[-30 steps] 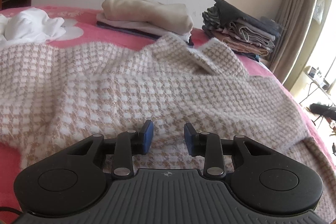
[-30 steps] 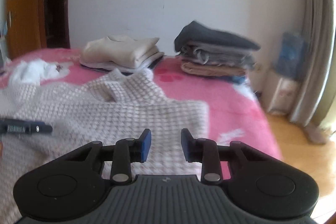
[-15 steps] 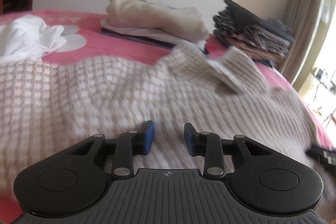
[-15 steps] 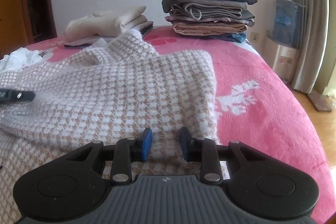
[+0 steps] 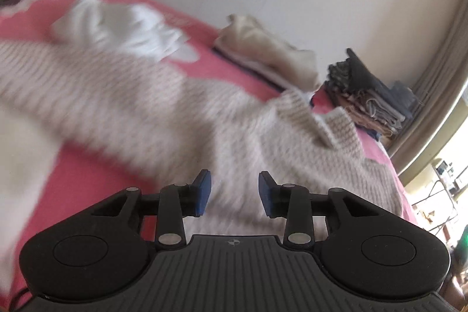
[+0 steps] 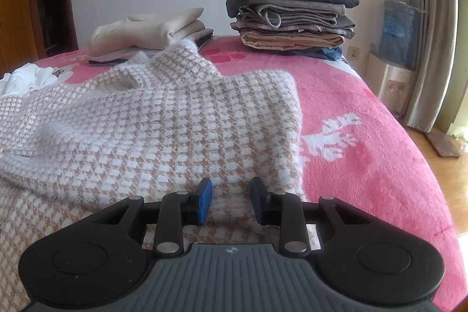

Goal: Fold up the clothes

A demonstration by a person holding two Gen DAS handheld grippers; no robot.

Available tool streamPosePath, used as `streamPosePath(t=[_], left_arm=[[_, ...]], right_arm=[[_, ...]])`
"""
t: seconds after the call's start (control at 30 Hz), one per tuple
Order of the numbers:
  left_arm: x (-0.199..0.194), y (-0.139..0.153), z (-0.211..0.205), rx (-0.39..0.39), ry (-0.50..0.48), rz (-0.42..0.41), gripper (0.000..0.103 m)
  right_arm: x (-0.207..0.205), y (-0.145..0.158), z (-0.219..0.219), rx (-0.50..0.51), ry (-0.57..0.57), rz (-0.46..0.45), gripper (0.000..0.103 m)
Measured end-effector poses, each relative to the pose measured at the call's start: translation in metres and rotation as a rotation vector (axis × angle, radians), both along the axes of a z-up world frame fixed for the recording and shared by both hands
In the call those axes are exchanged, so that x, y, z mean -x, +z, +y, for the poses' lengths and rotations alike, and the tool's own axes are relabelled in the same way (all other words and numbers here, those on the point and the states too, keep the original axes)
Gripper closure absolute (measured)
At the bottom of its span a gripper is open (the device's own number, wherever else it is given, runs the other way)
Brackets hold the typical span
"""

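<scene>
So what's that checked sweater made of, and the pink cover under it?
The checked sweater looks like a soft, fuzzy knit, perhaps wool or acrylic: a hairy halo blurs its edges. The pink cover looks like plush fleece, matte with a short nap that shows brush marks. The exact fibres cannot be told.

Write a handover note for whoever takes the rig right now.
Left tool: open, empty, over the sweater; its jaws have just been opening.
Right tool: open, empty, low over the sweater's right edge.
Sweater lies spread on the pink bed, partly bunched, not yet folded.
Done: two folded stacks, beige and dark, at the far side.
Left: fold the sweater; the white garment is still crumpled.
</scene>
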State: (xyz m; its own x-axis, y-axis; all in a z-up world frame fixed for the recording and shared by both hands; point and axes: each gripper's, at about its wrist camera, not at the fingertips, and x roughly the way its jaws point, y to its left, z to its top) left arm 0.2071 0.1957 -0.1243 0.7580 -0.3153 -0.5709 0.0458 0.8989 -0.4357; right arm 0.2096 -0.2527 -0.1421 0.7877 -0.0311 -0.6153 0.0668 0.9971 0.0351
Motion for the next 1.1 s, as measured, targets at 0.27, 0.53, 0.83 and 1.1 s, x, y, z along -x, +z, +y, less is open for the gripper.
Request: streamPosePath(t=[0.27, 0.53, 0.83, 1.1], left_arm=[[-0.004, -0.008, -0.009, -0.036, -0.014, -0.017, 0.067], [-0.022, -0.021, -0.017, -0.095, 0.006, -0.040, 0.067], [-0.036, -0.031, -0.019, -0.099, 0.026, -0.054, 0.076], [-0.050, -0.033, -0.031, -0.119, 0.021, -0.101, 0.091]], right_arm=[[0.011, 0.032, -0.007, -0.323, -0.052, 0.068, 0.068], [0.016, 0.005, -0.018, -0.814, -0.202, 0.202, 0.066], [0.013, -0.027, -0.023, -1.082, -0.442, 0.122, 0.068], [0.018, -0.028, -0.015, -0.993, -0.504, -0.033, 0.094]])
